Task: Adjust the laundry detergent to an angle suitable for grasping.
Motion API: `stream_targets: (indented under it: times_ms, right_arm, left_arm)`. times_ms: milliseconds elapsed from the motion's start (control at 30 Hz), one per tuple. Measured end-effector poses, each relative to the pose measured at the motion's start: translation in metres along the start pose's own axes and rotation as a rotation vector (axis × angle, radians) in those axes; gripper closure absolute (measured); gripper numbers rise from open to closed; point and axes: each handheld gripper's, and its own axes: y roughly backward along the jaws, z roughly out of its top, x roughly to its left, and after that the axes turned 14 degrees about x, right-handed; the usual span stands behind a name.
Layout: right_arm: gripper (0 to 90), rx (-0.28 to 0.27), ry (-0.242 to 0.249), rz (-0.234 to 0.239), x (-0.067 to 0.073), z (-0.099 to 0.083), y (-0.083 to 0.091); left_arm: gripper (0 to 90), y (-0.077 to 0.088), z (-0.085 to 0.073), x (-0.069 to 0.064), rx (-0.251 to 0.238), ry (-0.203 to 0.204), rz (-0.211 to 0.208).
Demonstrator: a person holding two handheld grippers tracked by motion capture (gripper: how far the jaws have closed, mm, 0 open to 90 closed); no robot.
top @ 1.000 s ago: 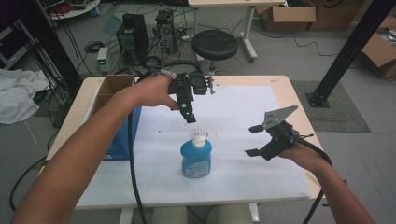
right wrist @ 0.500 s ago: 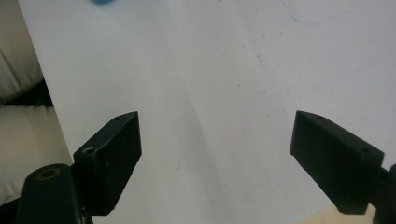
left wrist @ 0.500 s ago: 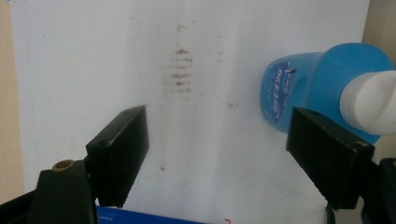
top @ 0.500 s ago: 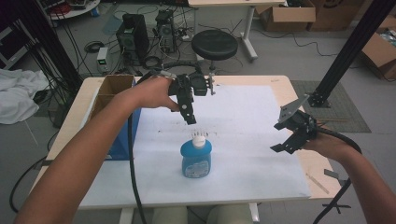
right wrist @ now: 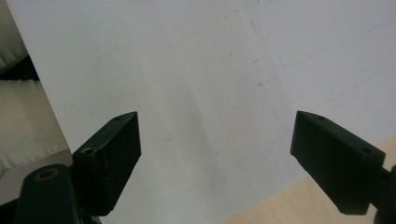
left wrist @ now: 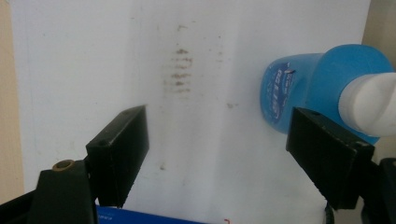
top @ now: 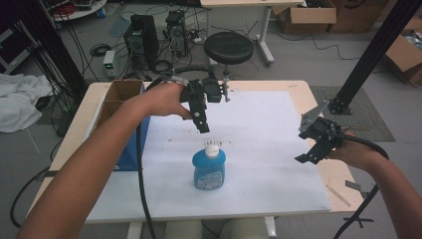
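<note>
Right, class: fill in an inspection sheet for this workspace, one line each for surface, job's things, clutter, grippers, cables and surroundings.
Surface: table under a white sheet with dark smudges.
Job's things: blue bottle upright, white cap on.
Clutter: open box at the left edge.
Grippers: left gripper open above the bottle, not touching; right gripper open, empty, near the right edge.
Cables: one trails from each gripper.
Surroundings: stool, boxes, electronics on the floor.
</note>
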Motion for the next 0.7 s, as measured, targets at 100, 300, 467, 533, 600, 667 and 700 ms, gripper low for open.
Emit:
stream_targets:
  times_ms: [100,300,467,533,600,667,700]
  right_arm:
    - [16.0,-0.001,0.001,-0.003,0.000,0.000,0.002]
    - [16.1,0.004,0.011,-0.006,-0.001,0.002,0.003]
    - [16.1,0.000,0.011,-0.006,-0.001,0.002,0.004]
    - [16.1,-0.001,0.014,-0.007,-0.001,0.002,0.004]
    - [16.1,0.001,0.015,-0.008,0.000,0.002,0.003]
    - [16.0,0.001,0.015,-0.008,0.001,0.002,0.003]
    - [16.0,0.001,0.015,-0.008,0.001,0.002,0.003]
  left_arm:
    - [22.0,0.000,0.000,0.001,-0.004,0.003,-0.002]
    - [22.0,-0.001,0.001,0.004,-0.004,0.004,-0.006]
    - [21.9,0.002,0.000,0.002,-0.009,0.012,-0.013]
    - [21.9,0.003,0.000,0.001,-0.014,0.013,-0.018]
    - [21.9,0.005,0.000,-0.002,-0.020,0.007,-0.018]
    - [21.9,0.006,0.001,-0.005,-0.018,-0.002,-0.015]
    - [21.9,0.007,0.002,-0.007,-0.015,-0.006,-0.018]
